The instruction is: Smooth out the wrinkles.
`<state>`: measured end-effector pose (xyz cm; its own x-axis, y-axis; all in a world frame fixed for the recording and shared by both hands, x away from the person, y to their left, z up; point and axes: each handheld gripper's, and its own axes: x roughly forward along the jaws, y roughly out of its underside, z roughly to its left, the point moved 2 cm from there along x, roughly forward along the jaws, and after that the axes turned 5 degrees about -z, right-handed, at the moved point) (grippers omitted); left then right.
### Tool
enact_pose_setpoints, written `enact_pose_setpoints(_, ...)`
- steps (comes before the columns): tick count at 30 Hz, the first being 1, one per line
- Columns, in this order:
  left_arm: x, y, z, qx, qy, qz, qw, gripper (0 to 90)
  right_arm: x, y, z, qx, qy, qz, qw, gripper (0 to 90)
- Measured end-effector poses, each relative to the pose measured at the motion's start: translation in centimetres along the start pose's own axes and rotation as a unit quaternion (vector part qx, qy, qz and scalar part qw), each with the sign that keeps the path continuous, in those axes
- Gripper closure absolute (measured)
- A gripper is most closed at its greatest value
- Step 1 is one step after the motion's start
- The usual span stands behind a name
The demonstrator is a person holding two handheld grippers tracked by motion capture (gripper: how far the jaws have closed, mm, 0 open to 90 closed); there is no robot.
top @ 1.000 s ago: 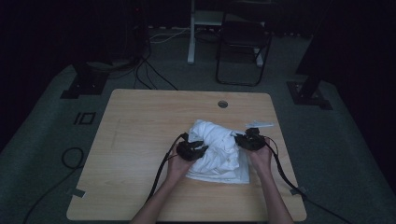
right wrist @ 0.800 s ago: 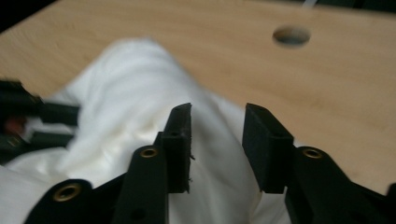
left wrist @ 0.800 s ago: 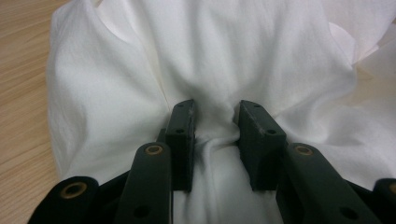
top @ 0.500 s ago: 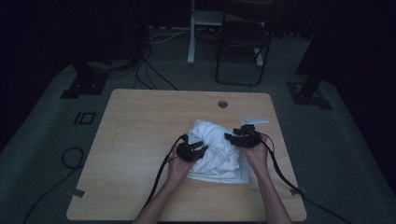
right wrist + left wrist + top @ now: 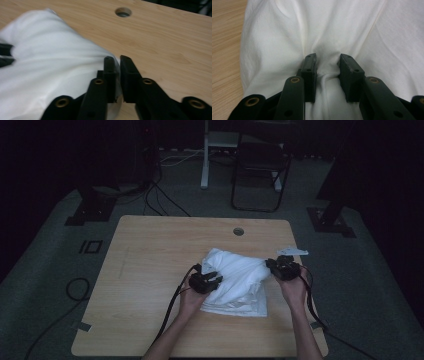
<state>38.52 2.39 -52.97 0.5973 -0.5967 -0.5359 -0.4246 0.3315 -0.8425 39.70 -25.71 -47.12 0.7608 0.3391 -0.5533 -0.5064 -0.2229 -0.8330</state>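
White cloth on pale wood, black matt grippers.

The cloth (image 5: 235, 280) is soft white fabric, matt and creased, gathering into folds where the left gripper (image 5: 327, 65) presses into it. The table (image 5: 150, 255) is light wood with a fine straight grain, smooth and only faintly shiny, with a round hole (image 5: 123, 11) cut through its top. The right gripper (image 5: 117, 64) looks like hard black plastic, matt, with small brass-coloured rivets at the joints; the left one has the same finish. The floor (image 5: 45, 270) looks like dull grey carpet. A chair (image 5: 260, 175) beyond the table has a thin dark frame, probably metal.
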Motion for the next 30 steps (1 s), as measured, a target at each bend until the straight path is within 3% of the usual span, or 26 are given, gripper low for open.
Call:
enact_pose_setpoints(3,-0.1,0.0,-0.1,-0.004,-0.001,-0.002,1.0,67.7,-1.3,-0.1,0.3,0.035,-0.021,-0.041,0.9983,60.9)
enact_pose_setpoints(6,-0.2,0.1,-0.1,-0.01,0.0,-0.005,0.9999,67.6,-1.8,-0.2,1.5,0.036,-0.05,-0.054,0.9967,53.8)
enact_pose_setpoints(8,-0.3,0.2,-0.2,-0.011,0.0,-0.006,0.9999,67.6,-1.2,0.4,3.3,0.02,-0.058,-0.036,0.9975,44.5)
enact_pose_setpoints(11,-0.5,0.4,-0.4,-0.014,-0.003,-0.009,0.9999,67.6,0.1,1.3,4.1,0.006,-0.047,-0.008,0.9989,40.8)
enact_pose_setpoints(12,-0.5,0.4,-0.5,-0.012,-0.004,-0.009,0.9999,67.6,1.1,2.1,4.3,0.012,-0.047,0.014,0.9987,39.5)
enact_pose_setpoints(13,-0.5,0.4,-0.6,-0.012,-0.006,-0.01,0.9999,67.7,2.3,3.2,4.6,0.018,-0.064,0.038,0.997,39.5)
enact_pose_setpoints(14,-0.6,0.5,-0.6,-0.009,-0.01,-0.01,0.9999,67.7,2.9,3.8,4.8,0.017,-0.067,0.054,0.9961,42.3)
enact_pose_setpoints(15,-0.6,0.5,-0.7,-0.008,-0.012,-0.01,0.9998,67.7,3.3,4.2,4.8,0.012,-0.071,0.064,0.9953,51.2)
enact_pose_setpoints(16,-0.6,0.5,-0.7,-0.008,-0.012,-0.01,0.9998,67.7,3.3,4.2,4.8,0.012,-0.071,0.064,0.9953,51.2)
enact_pose_setpoints(17,-0.6,0.5,-0.8,-0.006,-0.014,-0.01,0.9998,67.8,3.4,4.6,4.7,0.01,-0.087,0.073,0.9934,73.1)
enact_pose_setpoints(18,-0.6,0.6,-0.8,-0.006,-0.015,-0.01,0.9998,67.8,3.4,4.6,4.7,0.01,-0.087,0.073,0.9934,73.1)
enact_pose_setpoints(19,-0.6,0.6,-0.8,-0.005,-0.016,-0.01,0.9998,67.9,2.8,4.4,4.3,0.009,-0.09,0.071,0.9934,79.1)
enact_pose_setpoints(22,-0.7,0.6,-1.0,-0.005,-0.018,-0.009,0.9998,67.9,1.7,4.0,3.5,0.006,-0.082,0.06,0.9948,79.6)
enact_pose_setpoints(23,-0.7,0.6,-1.0,-0.008,-0.017,-0.009,0.9998,67.9,0.4,3.7,2.7,-0.021,-0.031,0.055,0.9978,75.9)
enact_pose_setpoints(25,-0.8,0.6,-1.1,-0.012,-0.019,-0.008,0.9997,67.8,-0.4,3.7,2.8,-0.033,0.004,0.053,0.998,69.0)
enact_pose_setpoints(27,-1.0,0.5,-1.0,-0.027,-0.012,-0.009,0.9995,67.6,-1.1,3.7,3.1,-0.037,0.014,0.042,0.9984,60.3)
enact_pose_setpoints(30,-1.3,0.3,-0.9,-0.039,-0.002,-0.011,0.9992,65.9,-1.8,3.6,3.7,-0.038,0.006,0.023,0.999,55.2)
